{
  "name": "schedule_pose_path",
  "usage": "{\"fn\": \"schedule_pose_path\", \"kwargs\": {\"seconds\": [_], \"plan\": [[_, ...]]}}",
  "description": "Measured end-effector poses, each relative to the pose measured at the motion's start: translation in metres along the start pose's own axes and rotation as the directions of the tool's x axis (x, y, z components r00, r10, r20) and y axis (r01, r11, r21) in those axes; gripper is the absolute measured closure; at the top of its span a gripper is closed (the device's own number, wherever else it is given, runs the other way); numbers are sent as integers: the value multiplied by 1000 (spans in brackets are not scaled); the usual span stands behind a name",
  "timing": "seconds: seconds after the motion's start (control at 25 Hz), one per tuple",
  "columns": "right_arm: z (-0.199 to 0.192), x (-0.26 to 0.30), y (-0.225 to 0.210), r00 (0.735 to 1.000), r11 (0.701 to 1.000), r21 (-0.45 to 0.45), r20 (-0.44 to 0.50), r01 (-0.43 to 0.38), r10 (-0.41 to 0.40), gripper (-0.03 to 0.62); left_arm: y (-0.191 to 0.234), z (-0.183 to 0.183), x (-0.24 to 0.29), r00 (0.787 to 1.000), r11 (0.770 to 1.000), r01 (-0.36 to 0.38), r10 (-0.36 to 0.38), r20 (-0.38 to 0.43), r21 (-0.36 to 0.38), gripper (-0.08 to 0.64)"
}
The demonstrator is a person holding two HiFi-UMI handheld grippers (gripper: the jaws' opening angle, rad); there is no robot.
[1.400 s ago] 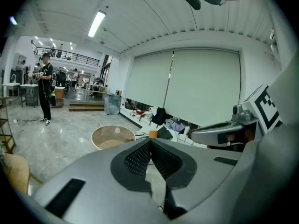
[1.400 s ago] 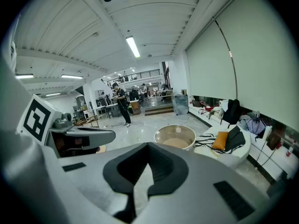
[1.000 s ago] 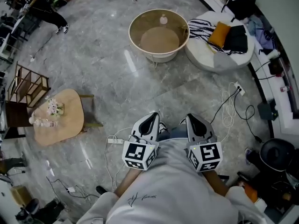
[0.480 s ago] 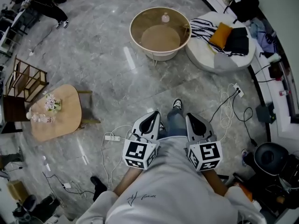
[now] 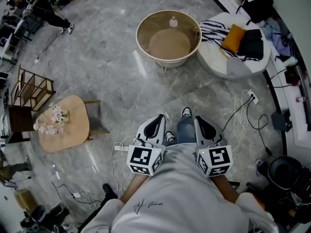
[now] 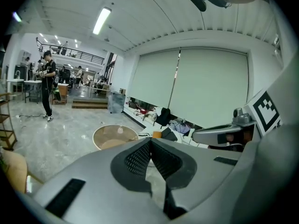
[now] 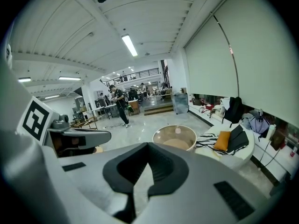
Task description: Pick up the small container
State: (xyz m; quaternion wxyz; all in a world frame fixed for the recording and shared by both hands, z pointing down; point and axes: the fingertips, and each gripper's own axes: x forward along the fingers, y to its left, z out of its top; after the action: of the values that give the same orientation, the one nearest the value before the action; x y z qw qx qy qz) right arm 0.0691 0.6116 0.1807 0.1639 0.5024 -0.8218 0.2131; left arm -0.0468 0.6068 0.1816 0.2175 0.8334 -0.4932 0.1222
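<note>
Our left gripper [image 5: 158, 120] has its two jaws pressed tight together, and nothing is between them. Our right gripper [image 5: 198, 122] is the same: its jaws are closed and pinch nothing. We hold both close to our body, side by side. They point forward and a little down at the grey stone floor [image 5: 97, 67].

The small pale container [image 5: 173, 21] is far ahead of both grippers. It sits on the top of the big round tan table with the cream rim [image 5: 167, 62], close to the far edge. It seems to stand up, taller than it is wide, but it is too small here for us to be sure.

In the head view the container lies straight ahead, in line with the gap between our two grippers. It may be a bit more to the left gripper's side, but we think neither hand is really nearer. A lot of bare floor lies between us and the table. We think we must first walk up to the near edge, then reach across the top with open jaws.
</note>
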Motion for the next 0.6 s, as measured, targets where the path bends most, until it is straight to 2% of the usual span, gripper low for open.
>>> {"fn": "schedule_pose_path", "kwargs": {"seconds": [0.6], "plan": [[56,67,-89,999,996,75,30,-40,37,575,11,55,101,999,999,-38,39,-35,25,555]]}}
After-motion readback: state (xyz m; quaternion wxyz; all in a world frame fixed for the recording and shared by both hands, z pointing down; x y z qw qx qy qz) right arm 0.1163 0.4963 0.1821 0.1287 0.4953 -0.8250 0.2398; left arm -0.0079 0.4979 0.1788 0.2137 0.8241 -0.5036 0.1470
